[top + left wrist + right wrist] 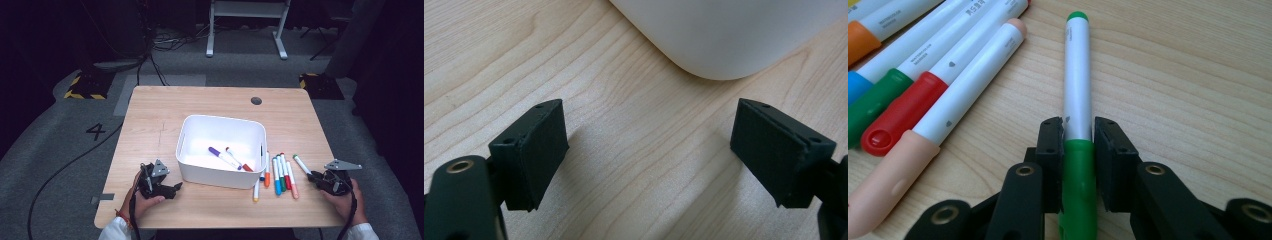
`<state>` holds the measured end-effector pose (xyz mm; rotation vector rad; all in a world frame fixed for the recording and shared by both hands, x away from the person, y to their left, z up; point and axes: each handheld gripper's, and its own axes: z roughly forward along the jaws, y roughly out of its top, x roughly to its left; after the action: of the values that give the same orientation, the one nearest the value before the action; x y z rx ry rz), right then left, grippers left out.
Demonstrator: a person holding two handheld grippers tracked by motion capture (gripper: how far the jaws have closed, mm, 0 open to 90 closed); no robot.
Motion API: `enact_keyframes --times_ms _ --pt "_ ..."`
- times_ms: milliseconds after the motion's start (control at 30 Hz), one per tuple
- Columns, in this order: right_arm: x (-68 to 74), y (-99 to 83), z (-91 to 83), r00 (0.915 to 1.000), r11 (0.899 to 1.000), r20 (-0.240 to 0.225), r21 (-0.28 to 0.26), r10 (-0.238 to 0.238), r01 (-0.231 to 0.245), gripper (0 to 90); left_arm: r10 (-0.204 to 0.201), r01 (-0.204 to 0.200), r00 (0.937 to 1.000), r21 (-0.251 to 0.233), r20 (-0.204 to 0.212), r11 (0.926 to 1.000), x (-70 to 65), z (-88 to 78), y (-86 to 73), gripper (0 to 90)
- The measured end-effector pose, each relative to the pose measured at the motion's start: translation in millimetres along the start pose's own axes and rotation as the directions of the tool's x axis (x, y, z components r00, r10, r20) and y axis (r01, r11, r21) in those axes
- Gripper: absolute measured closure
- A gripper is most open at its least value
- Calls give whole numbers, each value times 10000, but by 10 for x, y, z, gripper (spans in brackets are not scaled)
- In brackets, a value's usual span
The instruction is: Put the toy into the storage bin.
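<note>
A white marker with a green cap (1077, 90) lies on the wooden table (215, 102), and my right gripper (1078, 135) is shut on it near the cap. In the high view the same green marker (301, 164) sticks out up-left from the right gripper (315, 178) at the table's right front. A white bin (221, 150) in the middle holds a purple marker (220, 155) and a red one (239, 160). My left gripper (649, 145) stands open over bare wood, just short of the white bin's corner (724, 35); it also shows in the high view as the left gripper (176, 188).
Several loose markers (280, 175) lie in a row right of the bin, with orange, blue, green, red and peach caps. In the right gripper view these markers (928, 85) lie just left of the held one. A dark round hole (256, 100) sits near the table's far edge.
</note>
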<state>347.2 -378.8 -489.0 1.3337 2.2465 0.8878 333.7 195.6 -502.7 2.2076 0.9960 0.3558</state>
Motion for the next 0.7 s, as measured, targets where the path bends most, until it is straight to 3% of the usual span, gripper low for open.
enact_keyframes --times_ms 200,433,700 --pt "-49 18 -34 9999 9992 36 -372 166 -165 748 17 -17 10000 -7 -20 10000 2 0 1 153" --pt "-41 168 -151 9993 9920 -292 -1229 245 -280 749 18 -18 10000 -16 -2 10000 2 1 2 153" --pt "107 456 -332 9955 9744 -576 -2165 -751 610 748 3 -3 10000 -26 7 10000 2 2 2 153"
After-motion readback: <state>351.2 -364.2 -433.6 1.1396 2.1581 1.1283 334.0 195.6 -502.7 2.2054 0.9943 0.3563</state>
